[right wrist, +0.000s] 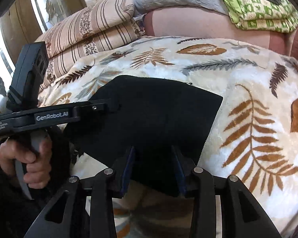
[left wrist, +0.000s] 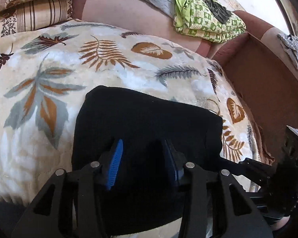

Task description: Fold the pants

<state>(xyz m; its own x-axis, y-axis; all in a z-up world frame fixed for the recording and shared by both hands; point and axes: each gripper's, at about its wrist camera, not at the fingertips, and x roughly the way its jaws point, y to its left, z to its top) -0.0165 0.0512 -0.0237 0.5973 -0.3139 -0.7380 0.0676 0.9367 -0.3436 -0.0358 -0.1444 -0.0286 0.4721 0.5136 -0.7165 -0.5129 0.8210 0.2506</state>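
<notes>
Left gripper (left wrist: 143,158): fingers apart, straddling near edge of pants (left wrist: 145,119), pads not pressing cloth. Right gripper (right wrist: 153,168): fingers likewise apart over same near edge, nothing clamped. Pants: black, already compact folded stack, lying flat on leaf-print blanket (left wrist: 49,69) on bed. Judgement: final fold laid, release stage. Best to lift both grippers straight off without snagging top layer, then check edges align. Farther back: striped bedding (left wrist: 19,10), green checked cloth (left wrist: 204,23).

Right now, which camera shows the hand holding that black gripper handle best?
The right wrist view: the hand wraps the left gripper handle in plain sight. The left wrist view shows no hand clearly, only its own fingers over the black folded pants.
</notes>
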